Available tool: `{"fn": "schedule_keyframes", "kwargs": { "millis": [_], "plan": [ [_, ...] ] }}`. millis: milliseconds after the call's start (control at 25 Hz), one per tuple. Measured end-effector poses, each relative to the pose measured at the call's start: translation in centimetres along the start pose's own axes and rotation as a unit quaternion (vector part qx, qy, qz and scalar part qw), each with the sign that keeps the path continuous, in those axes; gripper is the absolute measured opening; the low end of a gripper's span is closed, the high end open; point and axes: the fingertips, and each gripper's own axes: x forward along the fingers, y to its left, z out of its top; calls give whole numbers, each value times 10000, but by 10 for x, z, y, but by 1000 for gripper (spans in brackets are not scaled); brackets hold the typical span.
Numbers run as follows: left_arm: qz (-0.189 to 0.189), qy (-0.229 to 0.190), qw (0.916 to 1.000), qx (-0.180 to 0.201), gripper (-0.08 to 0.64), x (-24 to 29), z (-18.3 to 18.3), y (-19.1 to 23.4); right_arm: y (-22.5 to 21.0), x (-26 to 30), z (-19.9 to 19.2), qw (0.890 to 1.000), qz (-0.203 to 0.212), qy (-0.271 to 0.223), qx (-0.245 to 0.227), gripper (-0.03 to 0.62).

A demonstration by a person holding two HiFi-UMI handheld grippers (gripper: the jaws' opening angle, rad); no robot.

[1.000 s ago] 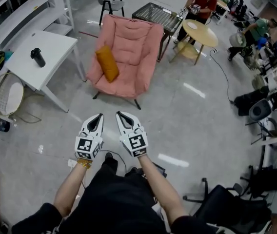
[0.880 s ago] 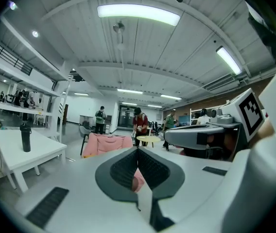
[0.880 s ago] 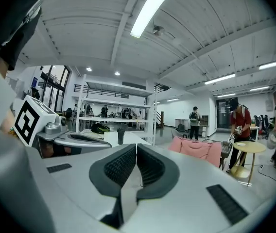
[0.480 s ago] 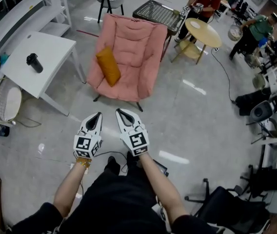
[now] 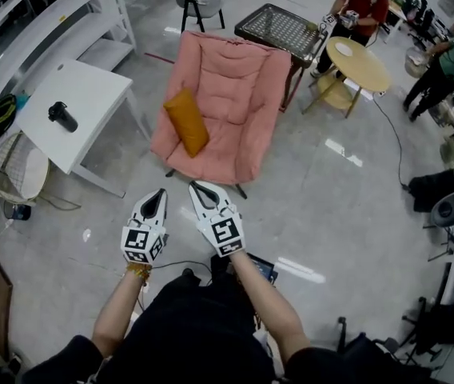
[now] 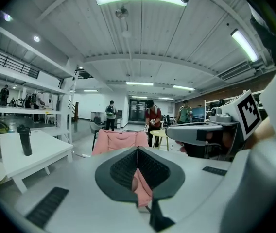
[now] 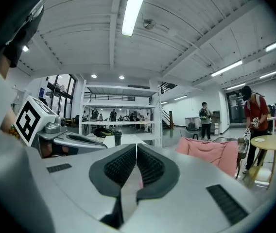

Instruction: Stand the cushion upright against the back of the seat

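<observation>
Left claw (image 5: 160, 192): shut tight, pads pressed together with nothing between them, held out low over the glossy floor (image 5: 331, 190)
Right claw (image 5: 199, 186): clamped shut too, and empty, riding just beside the left claw, the two tips side by side
Cushion (image 5: 188, 122): mustard-orange, ahead of both claws and well apart from them; it lies tilted on the left part of the seat, not stood up against the backrest
Armchair (image 5: 239, 86): pink and padded, dead ahead of the claws on thin dark legs, its back rising on the far side
Contact: none, as neither claw touches cushion or armchair
White table (image 5: 91, 94): off to the left of the left claw, with a dark bottle (image 5: 63, 117) standing upright on it
Round table (image 5: 358, 54): pale wood, beyond the armchair and off to the right of the right claw, with a person in a red top (image 5: 361, 5) standing just beside it
</observation>
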Motion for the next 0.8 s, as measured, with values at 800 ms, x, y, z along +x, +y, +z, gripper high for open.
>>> {"fn": "schedule_keyframes", "kwargs": {
  "millis": [800],
  "plan": [
    [-305, 333, 9976, -532, 14, 116, -1, 98, -106, 119, 5, 9990, -293, 336, -63, 17]
  ]
}}
